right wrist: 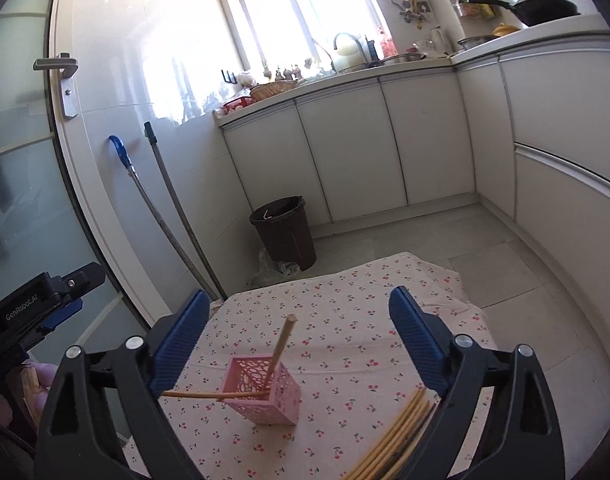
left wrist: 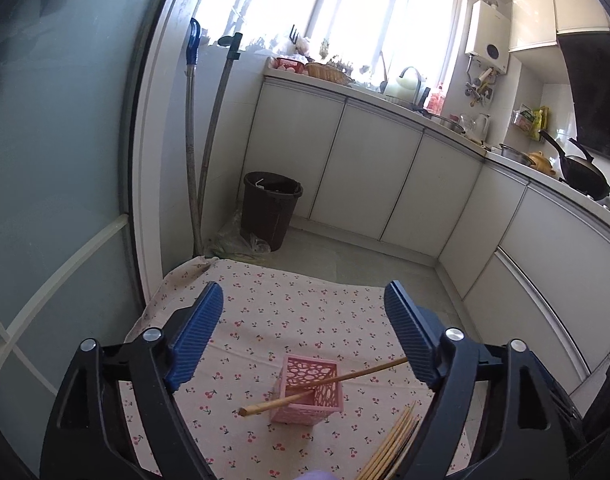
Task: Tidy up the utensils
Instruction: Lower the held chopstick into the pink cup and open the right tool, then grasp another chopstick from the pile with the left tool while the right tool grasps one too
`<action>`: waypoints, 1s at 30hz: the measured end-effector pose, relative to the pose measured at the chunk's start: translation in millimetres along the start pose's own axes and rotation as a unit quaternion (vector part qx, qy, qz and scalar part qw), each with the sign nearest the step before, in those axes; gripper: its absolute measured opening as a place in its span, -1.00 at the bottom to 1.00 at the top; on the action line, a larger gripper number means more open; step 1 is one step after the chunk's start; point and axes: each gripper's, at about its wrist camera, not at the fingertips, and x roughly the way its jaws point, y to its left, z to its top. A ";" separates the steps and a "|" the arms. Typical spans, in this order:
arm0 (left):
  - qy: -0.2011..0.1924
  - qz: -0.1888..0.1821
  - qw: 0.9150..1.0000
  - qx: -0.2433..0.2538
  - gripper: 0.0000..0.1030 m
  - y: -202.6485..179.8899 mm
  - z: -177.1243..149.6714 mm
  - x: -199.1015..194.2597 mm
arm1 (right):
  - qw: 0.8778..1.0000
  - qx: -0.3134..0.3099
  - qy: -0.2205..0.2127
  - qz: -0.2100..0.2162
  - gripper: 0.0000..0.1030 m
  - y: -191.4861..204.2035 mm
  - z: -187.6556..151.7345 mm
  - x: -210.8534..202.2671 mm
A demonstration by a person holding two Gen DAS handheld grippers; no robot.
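A pink perforated holder (left wrist: 309,394) (right wrist: 265,394) stands on a cherry-print cloth (left wrist: 273,312) (right wrist: 345,312). Two wooden chopsticks (left wrist: 325,384) (right wrist: 279,350) lean in it, sticking out at different angles. A bundle of several loose chopsticks (left wrist: 393,444) (right wrist: 393,436) lies on the cloth to the holder's right. My left gripper (left wrist: 301,344) is open and empty, above and before the holder. My right gripper (right wrist: 301,344) is open and empty, held above the holder. The left gripper's body (right wrist: 45,308) shows at the left of the right wrist view.
A dark bin (left wrist: 271,208) (right wrist: 285,236) and two mop handles (left wrist: 193,152) (right wrist: 161,216) stand beyond the cloth by the wall. White cabinets (left wrist: 385,168) (right wrist: 385,140) with a cluttered counter run along the back and right. A glass door (left wrist: 45,160) is at the left.
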 end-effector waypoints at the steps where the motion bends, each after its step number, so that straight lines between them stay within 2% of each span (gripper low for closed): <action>1: -0.002 -0.006 1.000 0.001 0.66 -4.2 -1.7 -2.4 | 1.000 0.005 -0.001 -0.005 0.87 -7.4 0.5 -6.7; 7: -0.007 -0.052 0.998 0.041 0.80 -42.0 -16.5 -13.4 | 0.997 0.075 0.021 -0.023 0.87 -63.1 1.9 -36.3; 10: -0.006 -0.100 0.992 0.081 0.84 -68.2 -27.4 -21.1 | 0.992 0.120 0.034 -0.030 0.87 -92.2 2.2 -44.1; 14: 0.020 -0.183 0.972 0.146 0.86 -112.6 -42.4 -24.6 | 0.983 0.172 0.034 -0.045 0.87 -129.7 2.9 -54.8; 16: 0.065 -0.214 0.957 0.183 0.86 -140.0 -54.6 -12.3 | 0.978 0.199 0.030 -0.058 0.87 -148.1 3.4 -61.2; 17: 0.084 -0.209 0.954 0.200 0.86 -152.4 -61.4 -3.5 | 0.974 0.213 0.026 -0.065 0.87 -157.6 3.1 -65.1; 19: 0.108 -0.173 0.953 0.225 0.86 -169.8 -76.1 20.0 | 0.964 0.252 0.016 -0.083 0.87 -180.5 1.2 -75.0; 21: 0.170 -0.153 0.944 0.239 0.86 -181.2 -92.9 54.8 | 0.950 0.298 0.012 -0.090 0.87 -205.7 -0.8 -83.9; 22: 0.206 -0.148 0.938 0.235 0.86 -184.2 -102.7 72.4 | 0.943 0.322 0.013 -0.089 0.87 -218.1 -1.2 -86.9; 25: 0.317 -0.132 0.913 0.221 0.85 -192.0 -133.3 131.0 | 0.922 0.380 0.015 -0.074 0.87 -244.9 -4.0 -90.9; 28: 0.390 -0.102 0.892 0.202 0.78 -190.6 -164.4 177.0 | 0.920 0.384 0.048 -0.059 0.87 -249.7 -2.7 -79.5; 30: 0.415 -0.078 0.885 0.194 0.47 -182.8 -177.7 202.6 | 0.919 0.386 0.072 -0.044 0.87 -247.3 -5.7 -69.6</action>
